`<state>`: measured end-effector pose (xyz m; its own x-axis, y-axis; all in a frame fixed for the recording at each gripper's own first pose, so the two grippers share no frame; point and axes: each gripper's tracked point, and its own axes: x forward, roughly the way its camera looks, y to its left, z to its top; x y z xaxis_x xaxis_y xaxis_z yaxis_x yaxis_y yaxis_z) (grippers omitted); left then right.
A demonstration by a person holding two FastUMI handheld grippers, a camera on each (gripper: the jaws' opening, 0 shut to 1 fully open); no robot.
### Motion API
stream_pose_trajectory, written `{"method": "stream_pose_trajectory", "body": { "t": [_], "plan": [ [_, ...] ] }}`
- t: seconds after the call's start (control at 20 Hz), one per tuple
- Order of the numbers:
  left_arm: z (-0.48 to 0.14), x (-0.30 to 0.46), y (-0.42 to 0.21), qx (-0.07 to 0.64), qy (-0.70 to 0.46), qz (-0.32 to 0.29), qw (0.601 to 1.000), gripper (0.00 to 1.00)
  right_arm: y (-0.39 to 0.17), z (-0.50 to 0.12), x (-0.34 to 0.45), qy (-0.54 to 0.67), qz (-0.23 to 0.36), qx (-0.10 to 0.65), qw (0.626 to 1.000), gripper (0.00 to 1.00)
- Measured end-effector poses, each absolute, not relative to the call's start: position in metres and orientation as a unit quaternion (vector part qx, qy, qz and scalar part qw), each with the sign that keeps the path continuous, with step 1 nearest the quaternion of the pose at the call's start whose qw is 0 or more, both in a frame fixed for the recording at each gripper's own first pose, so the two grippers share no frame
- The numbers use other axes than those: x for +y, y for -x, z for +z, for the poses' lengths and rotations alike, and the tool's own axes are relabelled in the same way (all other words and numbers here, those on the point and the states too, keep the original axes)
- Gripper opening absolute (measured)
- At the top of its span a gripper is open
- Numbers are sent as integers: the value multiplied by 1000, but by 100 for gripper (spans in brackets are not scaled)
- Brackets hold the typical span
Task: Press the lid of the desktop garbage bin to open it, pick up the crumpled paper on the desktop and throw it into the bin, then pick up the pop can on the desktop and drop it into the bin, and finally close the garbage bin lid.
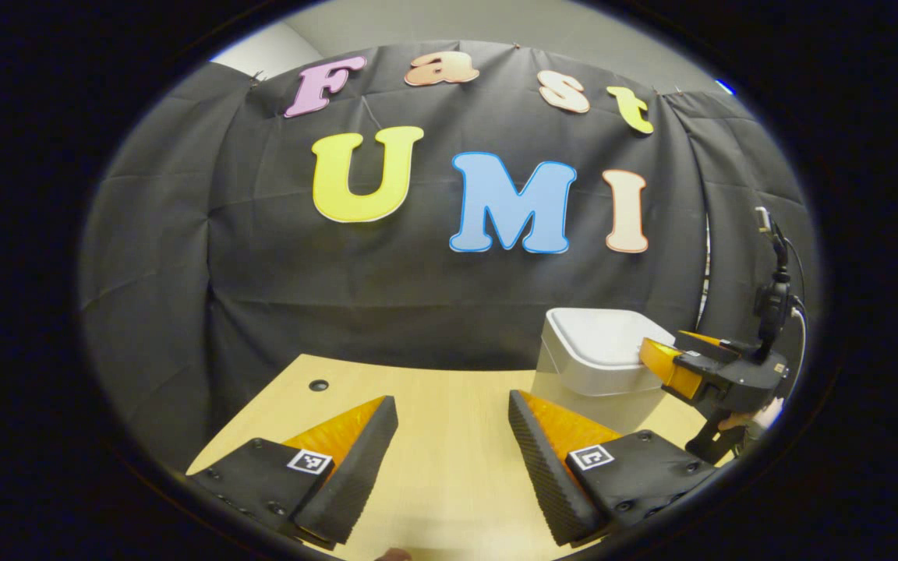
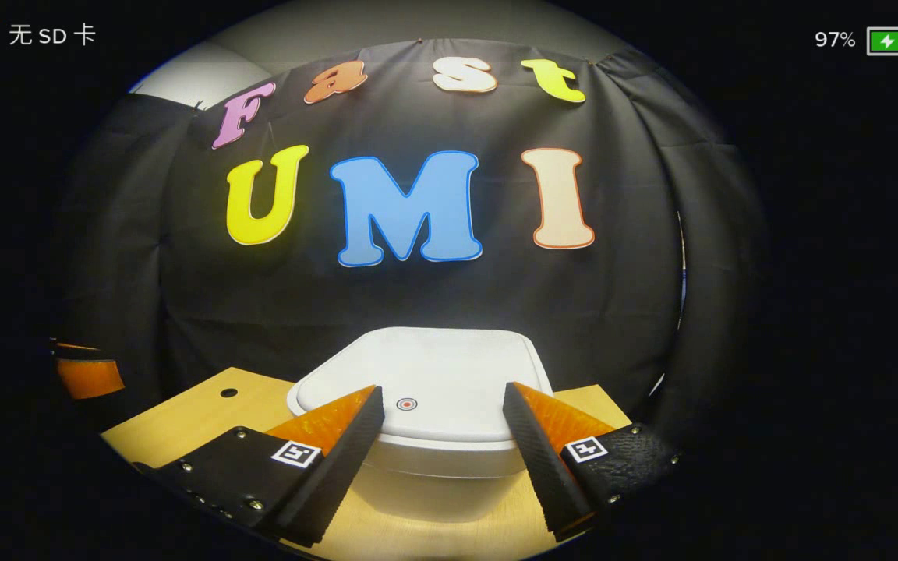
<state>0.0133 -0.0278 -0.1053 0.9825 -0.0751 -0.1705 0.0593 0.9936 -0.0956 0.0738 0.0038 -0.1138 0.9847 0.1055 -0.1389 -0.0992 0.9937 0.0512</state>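
A: Right gripper (image 2: 443, 401) – fingers spread, empty, hovering just over the front of the garbage bin lid (image 2: 433, 374), lid down.
B: Left gripper (image 1: 453, 413)?
A: Spread too, empty, over bare desktop (image 1: 449, 389); bin (image 1: 597, 362) by desk's far right edge.

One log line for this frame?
bin lid: closed | right gripper: open, over lid | left gripper: open, above desk
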Motion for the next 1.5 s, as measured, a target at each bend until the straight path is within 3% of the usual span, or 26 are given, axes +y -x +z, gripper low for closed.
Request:
{"method": "stream_pose_trajectory", "body": {
  "t": [0.5,1.15,1.5],
  "plan": [
    [-87,-34,-32,72,27,-51,996,96,-61,-104,10,-38,40,102,993,98],
    [-7,-25,-44,5,7,-51,999,96,-19,-6,2,-42,14,26,999,97],
    [15,-22,-17,-19,8,-50,999,96,-6,-9,3,-37,8,21,999,98]
  ]
}}
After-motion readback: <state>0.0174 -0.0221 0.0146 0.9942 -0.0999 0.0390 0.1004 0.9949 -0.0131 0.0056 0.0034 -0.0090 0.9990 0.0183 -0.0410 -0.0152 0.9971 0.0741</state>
